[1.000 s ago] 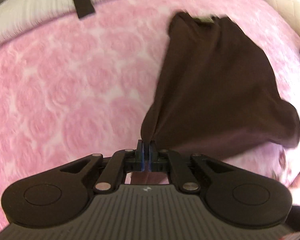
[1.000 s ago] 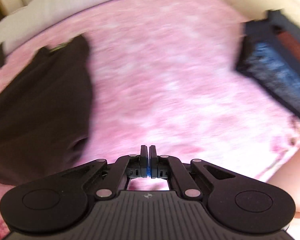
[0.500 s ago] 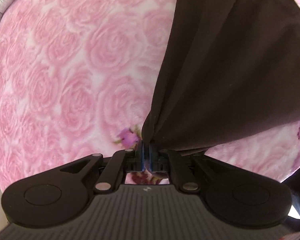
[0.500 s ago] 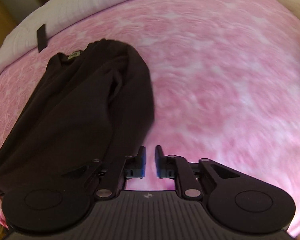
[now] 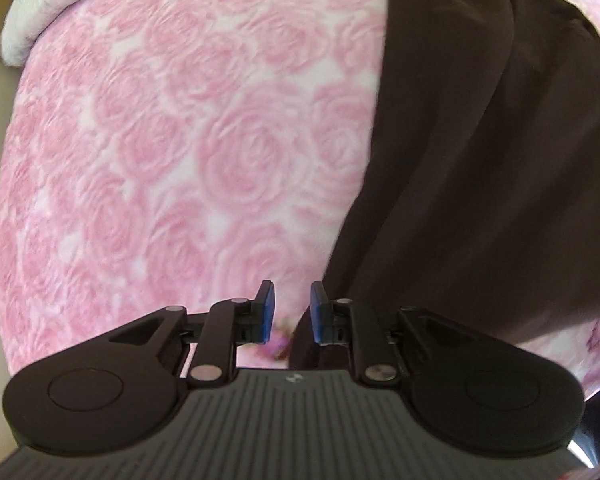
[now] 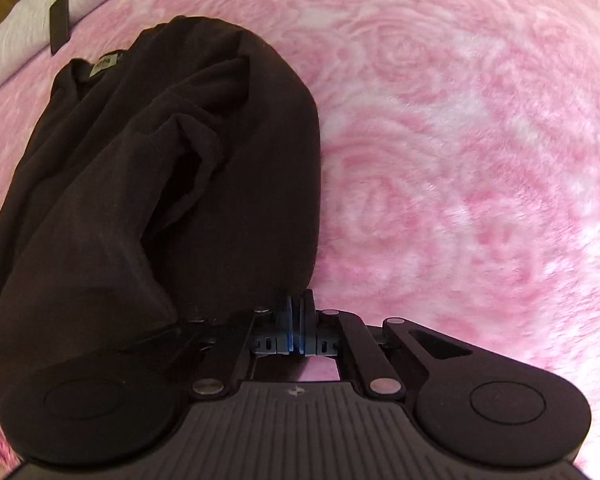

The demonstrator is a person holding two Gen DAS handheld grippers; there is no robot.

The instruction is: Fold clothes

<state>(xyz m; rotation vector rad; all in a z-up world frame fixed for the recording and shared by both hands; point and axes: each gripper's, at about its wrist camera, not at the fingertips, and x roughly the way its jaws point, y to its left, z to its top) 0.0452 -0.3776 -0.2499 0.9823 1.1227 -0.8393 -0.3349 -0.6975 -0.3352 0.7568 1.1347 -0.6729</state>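
Note:
A dark brown garment [image 5: 480, 160] lies on a pink rose-patterned blanket [image 5: 180, 160], its neck label at the far end. My left gripper [image 5: 291, 312] is open at the garment's near left corner, and its blue pads hold nothing. In the right wrist view the same garment [image 6: 160, 180] lies rumpled on the left. My right gripper [image 6: 299, 320] is shut at the garment's near right corner; the cloth edge meets the pads, but I cannot see cloth pinched between them.
A white quilted bed edge [image 6: 20, 40] with a small dark tag [image 6: 59, 22] runs along the far left. The pink blanket [image 6: 460, 160] stretches to the right of the garment.
My left gripper has opened and let go of the garment's corner. My right gripper has moved in to the garment's near right corner and closed.

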